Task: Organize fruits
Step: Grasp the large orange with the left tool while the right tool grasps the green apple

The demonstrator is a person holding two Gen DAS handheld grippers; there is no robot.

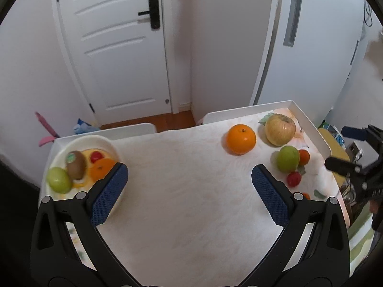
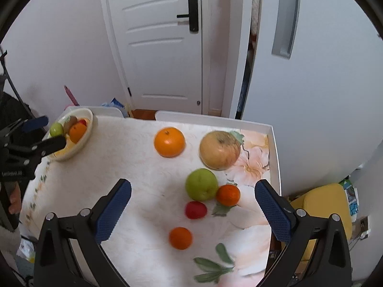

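Observation:
A cream bowl (image 1: pixel 109 143) at the table's left holds a green fruit (image 1: pixel 58 179), a kiwi (image 1: pixel 76 165), a small red fruit (image 1: pixel 96 156) and an orange (image 1: pixel 101 168). My left gripper (image 1: pixel 190 179) is open and empty, its left finger beside the bowl. On the right lie a large orange (image 2: pixel 169 142), a yellow apple (image 2: pixel 219 150), a green apple (image 2: pixel 201 184), two small oranges (image 2: pixel 228 195) (image 2: pixel 180 238) and a red fruit (image 2: pixel 195 210). My right gripper (image 2: pixel 192 199) is open and empty, above these fruits.
The table has a white flowered cloth (image 1: pixel 186 191) and a raised white rim (image 2: pixel 275 157). A white door (image 1: pixel 119 47) stands behind it. A yellow stool (image 2: pixel 328 205) is at the right of the table. The bowl also shows in the right wrist view (image 2: pixel 89 124).

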